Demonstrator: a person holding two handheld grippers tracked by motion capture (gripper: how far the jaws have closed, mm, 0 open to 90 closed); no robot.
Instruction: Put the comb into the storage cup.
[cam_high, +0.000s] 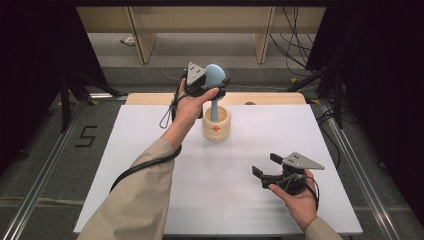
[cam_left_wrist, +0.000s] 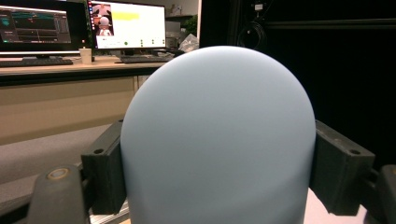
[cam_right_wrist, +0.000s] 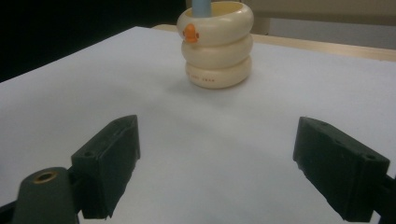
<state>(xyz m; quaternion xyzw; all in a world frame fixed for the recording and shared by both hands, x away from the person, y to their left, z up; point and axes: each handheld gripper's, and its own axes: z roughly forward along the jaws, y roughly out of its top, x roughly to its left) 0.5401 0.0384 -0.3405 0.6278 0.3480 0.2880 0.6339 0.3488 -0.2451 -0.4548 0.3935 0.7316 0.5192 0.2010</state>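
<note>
A pale blue hairbrush (cam_high: 215, 80) stands upright with its handle down in a cream ribbed cup (cam_high: 217, 125) that has a small orange mark on its side. My left gripper (cam_high: 216, 79) is shut on the brush's rounded head (cam_left_wrist: 219, 140), a black jaw pressing on each side, above the cup at the far middle of the white board. The right gripper (cam_high: 266, 165) rests near the front right of the board, open with nothing between its jaws, pointing toward the cup (cam_right_wrist: 216, 44).
The white board (cam_high: 150, 165) lies on a wooden table whose edge (cam_high: 270, 98) shows behind it. Black cables trail from both grippers. Desks with monitors (cam_left_wrist: 128, 24) stand beyond, and dark curtains flank the table.
</note>
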